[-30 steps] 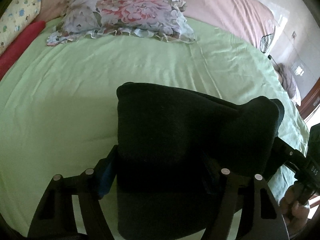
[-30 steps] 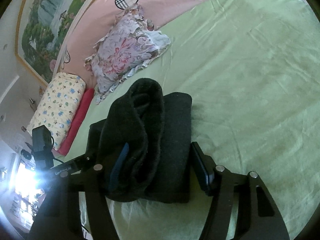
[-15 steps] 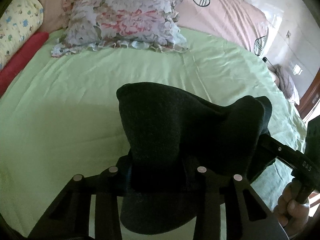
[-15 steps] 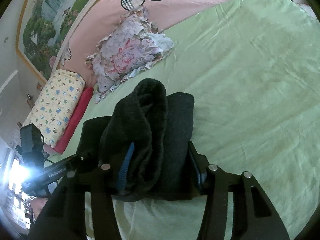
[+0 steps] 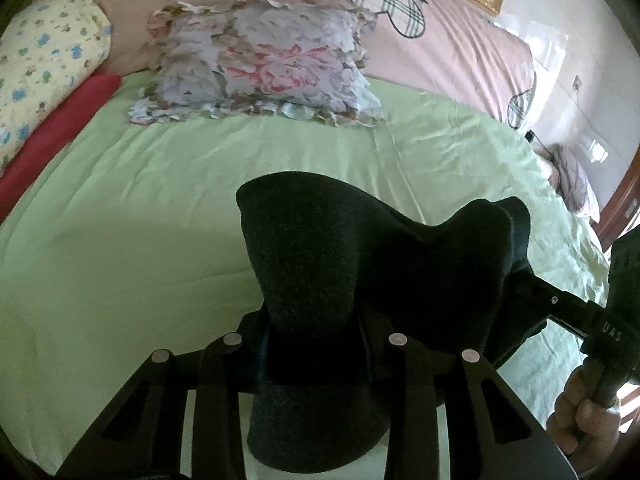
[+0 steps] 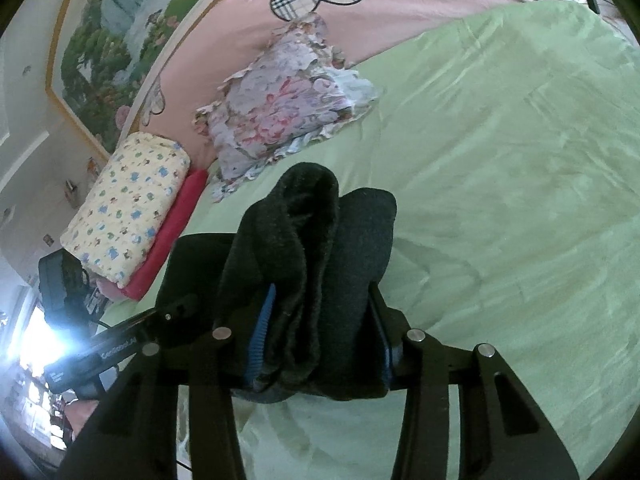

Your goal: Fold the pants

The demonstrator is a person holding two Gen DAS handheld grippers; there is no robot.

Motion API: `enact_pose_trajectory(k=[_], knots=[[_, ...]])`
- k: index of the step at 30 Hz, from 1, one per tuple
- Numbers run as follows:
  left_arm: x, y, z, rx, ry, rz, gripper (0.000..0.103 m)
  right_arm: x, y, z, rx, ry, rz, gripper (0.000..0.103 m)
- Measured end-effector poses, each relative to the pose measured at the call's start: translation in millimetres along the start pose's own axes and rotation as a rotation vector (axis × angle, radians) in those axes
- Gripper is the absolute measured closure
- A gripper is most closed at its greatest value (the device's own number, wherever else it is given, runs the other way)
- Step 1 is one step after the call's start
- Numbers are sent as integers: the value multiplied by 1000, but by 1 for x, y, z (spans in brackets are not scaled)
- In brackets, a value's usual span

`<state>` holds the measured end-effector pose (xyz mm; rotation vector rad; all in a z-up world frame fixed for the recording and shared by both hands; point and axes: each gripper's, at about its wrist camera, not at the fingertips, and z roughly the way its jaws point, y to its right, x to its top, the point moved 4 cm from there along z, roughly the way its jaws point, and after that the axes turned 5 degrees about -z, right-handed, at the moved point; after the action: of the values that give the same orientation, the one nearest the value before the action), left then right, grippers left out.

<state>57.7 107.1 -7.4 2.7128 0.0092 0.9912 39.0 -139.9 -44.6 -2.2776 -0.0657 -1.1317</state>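
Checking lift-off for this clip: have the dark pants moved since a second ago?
Yes. In the left wrist view, the pants, gripped by the left gripper, now hang clear of the green sheet; both grippers' jaws have just been closing on them.

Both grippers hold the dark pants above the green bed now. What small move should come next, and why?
Probably carry the bundle a little forward and lower it onto the green sheet. The left gripper and right gripper, jaws just closing, each clamp one end of the folded pants, which sag between them above the sheet, and open bed lies ahead of the floral pillow.

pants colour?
Dark charcoal knit pants, plain; right wrist view shows it best.
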Motion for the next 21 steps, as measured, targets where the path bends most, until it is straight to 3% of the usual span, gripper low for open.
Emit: enact_pose_trajectory(k=[13,21], knots=[[18,-57,-39,48,76,-85,70,15,-59,26,83,-29,-103,58],[34,-80,-36,80,93,-103,70,31,-84,49,97,-29,-147,58]])
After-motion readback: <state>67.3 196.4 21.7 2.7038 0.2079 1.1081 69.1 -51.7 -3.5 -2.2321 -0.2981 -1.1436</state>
